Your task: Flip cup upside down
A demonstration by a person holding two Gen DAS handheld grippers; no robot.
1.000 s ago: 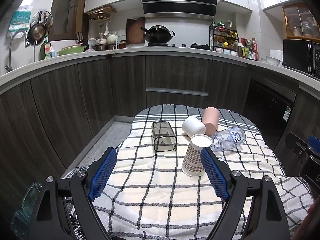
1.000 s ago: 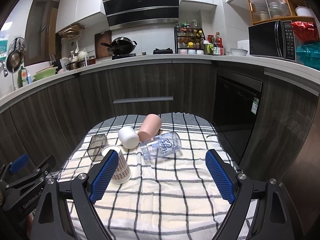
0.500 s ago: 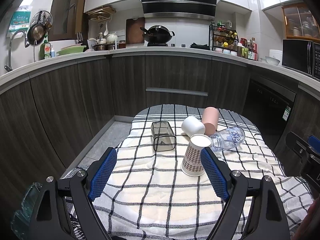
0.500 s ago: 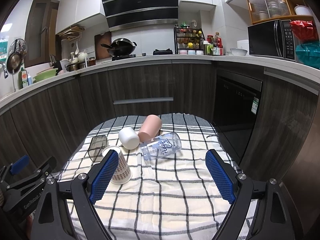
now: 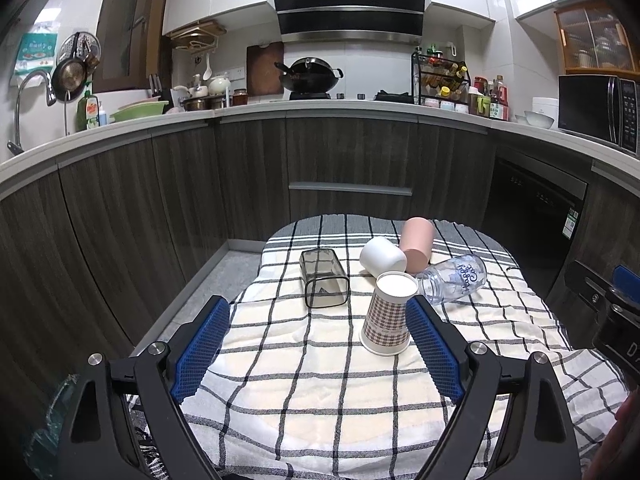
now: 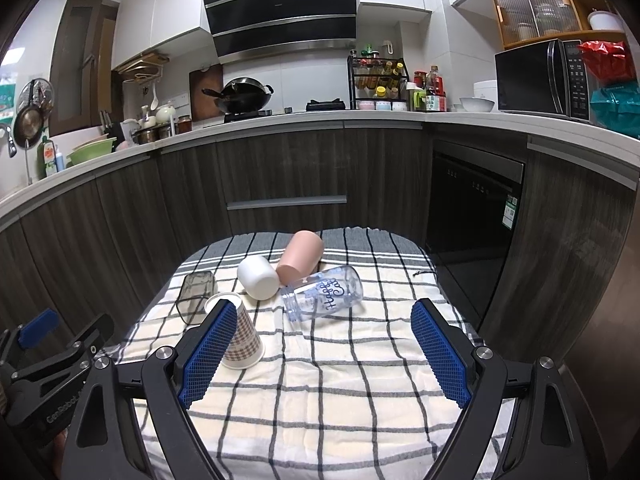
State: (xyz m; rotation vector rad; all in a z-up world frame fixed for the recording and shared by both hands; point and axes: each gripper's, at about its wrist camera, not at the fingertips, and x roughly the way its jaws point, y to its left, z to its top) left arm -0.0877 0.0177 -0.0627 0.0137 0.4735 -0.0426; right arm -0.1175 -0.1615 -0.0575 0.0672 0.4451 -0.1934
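A checked paper cup (image 5: 387, 318) stands upside down, wide rim on the checked cloth; it also shows in the right wrist view (image 6: 242, 340). Behind it lie on their sides a white cup (image 5: 382, 257), a pink cup (image 5: 417, 243), a clear bottle (image 5: 454, 279) and a smoky square tumbler (image 5: 323, 282). My left gripper (image 5: 318, 346) is open and empty, its right finger close beside the paper cup. My right gripper (image 6: 326, 350) is open and empty above the cloth, its left finger in front of the paper cup.
The cloth-covered table (image 5: 320, 392) stands in a kitchen with dark cabinets (image 5: 348, 160) behind and a dishwasher (image 6: 472, 216) to the right. The right gripper shows at the right edge of the left wrist view (image 5: 612, 300). The left gripper shows at the left edge of the right wrist view (image 6: 44, 344).
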